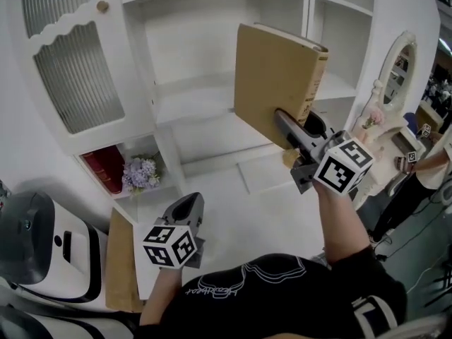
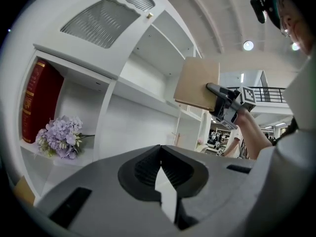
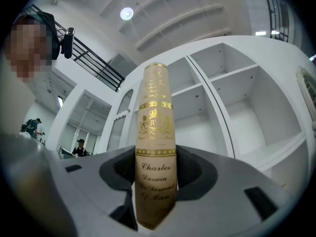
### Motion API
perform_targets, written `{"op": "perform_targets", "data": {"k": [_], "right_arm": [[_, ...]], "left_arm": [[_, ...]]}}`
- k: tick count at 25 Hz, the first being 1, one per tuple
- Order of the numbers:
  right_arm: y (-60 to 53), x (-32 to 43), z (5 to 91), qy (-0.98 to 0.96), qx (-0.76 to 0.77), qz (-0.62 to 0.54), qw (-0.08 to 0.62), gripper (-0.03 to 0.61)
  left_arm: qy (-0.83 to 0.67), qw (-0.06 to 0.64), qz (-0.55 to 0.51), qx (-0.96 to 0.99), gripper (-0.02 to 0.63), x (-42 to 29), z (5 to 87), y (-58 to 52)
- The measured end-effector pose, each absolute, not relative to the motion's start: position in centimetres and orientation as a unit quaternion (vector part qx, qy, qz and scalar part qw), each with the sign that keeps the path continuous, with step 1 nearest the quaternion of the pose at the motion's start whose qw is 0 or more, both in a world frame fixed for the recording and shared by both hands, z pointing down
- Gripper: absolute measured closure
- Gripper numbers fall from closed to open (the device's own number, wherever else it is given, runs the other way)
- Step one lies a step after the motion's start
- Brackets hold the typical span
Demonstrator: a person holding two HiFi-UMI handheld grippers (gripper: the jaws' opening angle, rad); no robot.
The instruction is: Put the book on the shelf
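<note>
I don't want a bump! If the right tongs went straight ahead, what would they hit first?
Probably the white shelf unit. The Charles Darwin book clamped in the right tongs pokes ahead, so it would reach an open compartment first. Depth is unclear.

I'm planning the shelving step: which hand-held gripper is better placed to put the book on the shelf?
Right. The right hand-held gripper clamps the book, raised in front of the shelf. The left hand-held gripper is shut, empty and lower.
</note>
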State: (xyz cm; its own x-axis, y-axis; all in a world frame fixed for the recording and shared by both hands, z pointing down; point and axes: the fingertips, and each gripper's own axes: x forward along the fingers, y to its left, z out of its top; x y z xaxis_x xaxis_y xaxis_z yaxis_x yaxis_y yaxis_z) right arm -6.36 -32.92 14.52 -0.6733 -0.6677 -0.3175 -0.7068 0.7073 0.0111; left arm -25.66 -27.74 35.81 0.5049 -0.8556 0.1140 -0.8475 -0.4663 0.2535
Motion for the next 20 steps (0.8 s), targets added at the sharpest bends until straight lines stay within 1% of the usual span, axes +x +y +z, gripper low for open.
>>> {"op": "perform_targets", "data": {"k": [9,20], "right_arm": [[-36.4,-6.4,12.7,0.887,-0.433,0.075,0.14,0.377],[-41.4,-6.8,13.0,0.862,-0.49,0.082,0.102,0.377]], "left_arm": [[-0.5,0.154,-0.018,0.852,0.612,-28.8,37.1,-29.3],[-0.495,0.167,-0.022,0.852,0.612,-30.2,38.2,-30.7]]}}
